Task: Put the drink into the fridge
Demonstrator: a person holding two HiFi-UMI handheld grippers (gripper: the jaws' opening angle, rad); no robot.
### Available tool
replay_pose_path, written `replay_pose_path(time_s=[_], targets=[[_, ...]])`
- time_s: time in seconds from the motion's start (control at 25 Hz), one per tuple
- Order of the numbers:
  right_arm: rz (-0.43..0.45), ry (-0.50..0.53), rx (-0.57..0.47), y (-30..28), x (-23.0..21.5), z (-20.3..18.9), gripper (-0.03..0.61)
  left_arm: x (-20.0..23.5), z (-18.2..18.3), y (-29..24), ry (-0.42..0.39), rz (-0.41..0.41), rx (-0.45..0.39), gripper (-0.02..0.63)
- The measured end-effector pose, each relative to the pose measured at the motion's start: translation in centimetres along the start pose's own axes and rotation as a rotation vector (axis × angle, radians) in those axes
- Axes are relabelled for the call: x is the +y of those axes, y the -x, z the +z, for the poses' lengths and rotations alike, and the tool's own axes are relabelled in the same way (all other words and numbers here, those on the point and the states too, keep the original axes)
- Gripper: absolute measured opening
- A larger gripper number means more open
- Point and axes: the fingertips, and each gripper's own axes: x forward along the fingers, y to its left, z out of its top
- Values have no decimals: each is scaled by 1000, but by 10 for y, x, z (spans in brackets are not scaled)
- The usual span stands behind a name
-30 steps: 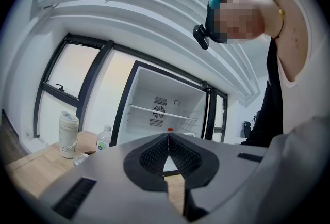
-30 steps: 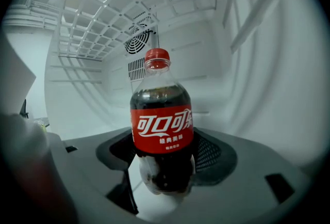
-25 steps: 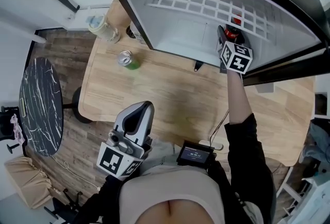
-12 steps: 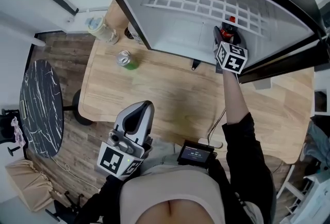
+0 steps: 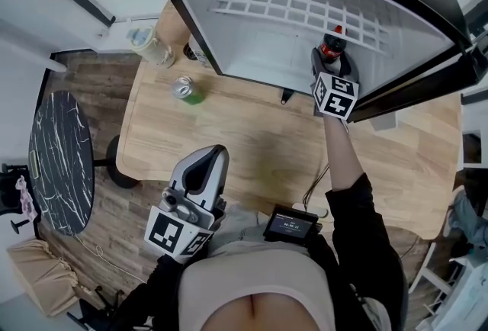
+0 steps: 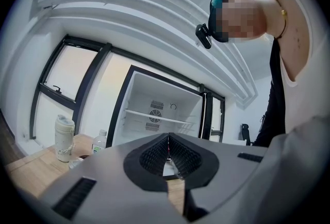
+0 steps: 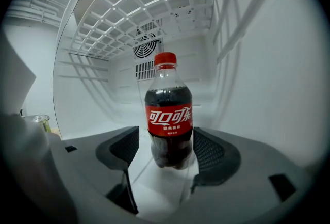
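Note:
A cola bottle (image 5: 333, 43) with a red cap and red label stands upright on the floor of the open fridge (image 5: 259, 55), near its right wall. In the right gripper view the bottle (image 7: 169, 114) sits between the tips of my right gripper (image 7: 165, 148), whose jaws are open, with a sliver of white floor showing on the bottle's left side. From above, that right gripper (image 5: 329, 56) reaches in over the fridge's front edge. My left gripper (image 5: 207, 162) is held low near my body, off the table's near edge, shut and empty (image 6: 167, 153).
On the wooden table (image 5: 252, 139) a green can (image 5: 185, 88) stands left of the fridge, with a pale tumbler (image 5: 149, 43) and a water bottle (image 5: 197, 53) behind it. A wire shelf (image 7: 139, 16) spans the fridge above the bottle. A dark round table (image 5: 59, 158) stands at the far left.
My right gripper has shifted a little left and drawn back slightly at the fridge's front edge; the cola bottle stays upright in the fridge. The left gripper has not moved.

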Motion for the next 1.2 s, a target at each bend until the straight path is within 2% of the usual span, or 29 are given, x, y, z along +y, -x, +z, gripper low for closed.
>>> replay_pose_path(time_s=[0.2, 0.52, 0.8, 0.96, 1.2], targets=[[3, -68, -1, 18, 4, -2, 325, -3, 1, -3, 5, -16, -9, 8], [44, -61, -13, 57, 18, 1, 325, -7, 7, -12, 8, -50, -25, 8], [150, 11, -132, 111, 41, 45, 323, -6, 5, -19, -1, -49, -29, 8], [197, 38, -218, 152, 50, 77, 251, -8, 9, -24, -7, -63, -38, 8], [209, 25, -313, 200, 52, 114, 233, -14, 17, -33, -7, -96, -61, 8]])
